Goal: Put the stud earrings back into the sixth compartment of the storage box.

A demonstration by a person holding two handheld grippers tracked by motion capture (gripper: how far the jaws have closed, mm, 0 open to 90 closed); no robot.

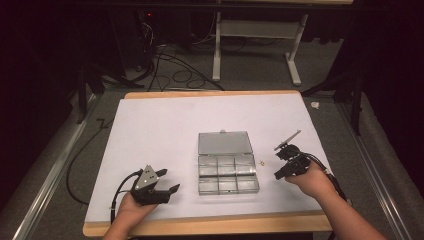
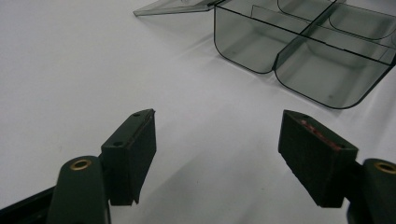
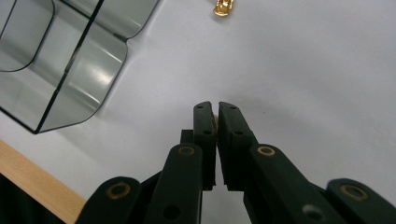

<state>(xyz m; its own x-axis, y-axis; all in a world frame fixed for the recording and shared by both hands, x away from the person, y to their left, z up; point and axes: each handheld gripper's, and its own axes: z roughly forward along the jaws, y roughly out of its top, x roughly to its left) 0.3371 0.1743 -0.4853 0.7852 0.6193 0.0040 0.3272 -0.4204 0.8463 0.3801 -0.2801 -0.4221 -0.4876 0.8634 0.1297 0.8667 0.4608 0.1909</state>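
A clear plastic compartment box (image 1: 227, 172) lies at the middle of the white mat with its lid (image 1: 224, 142) folded back flat; the compartments look empty. A small gold metal part (image 1: 263, 162) lies on the mat just right of the box. My right gripper (image 1: 277, 173) hovers right of the box with its jaws together, and in the right gripper view (image 3: 215, 109) a thin gold sliver shows between the pads. The loose gold part (image 3: 224, 7) lies ahead of it. My left gripper (image 1: 167, 182) rests left of the box, its jaws (image 2: 217, 126) wide apart with nothing between them.
The white mat (image 1: 165, 125) covers a wooden table whose front edge (image 1: 210, 226) runs close to both hands. The box's near corner (image 2: 303, 70) sits ahead and right of the left jaws. Cables and a table frame (image 1: 255, 45) lie on the floor beyond.
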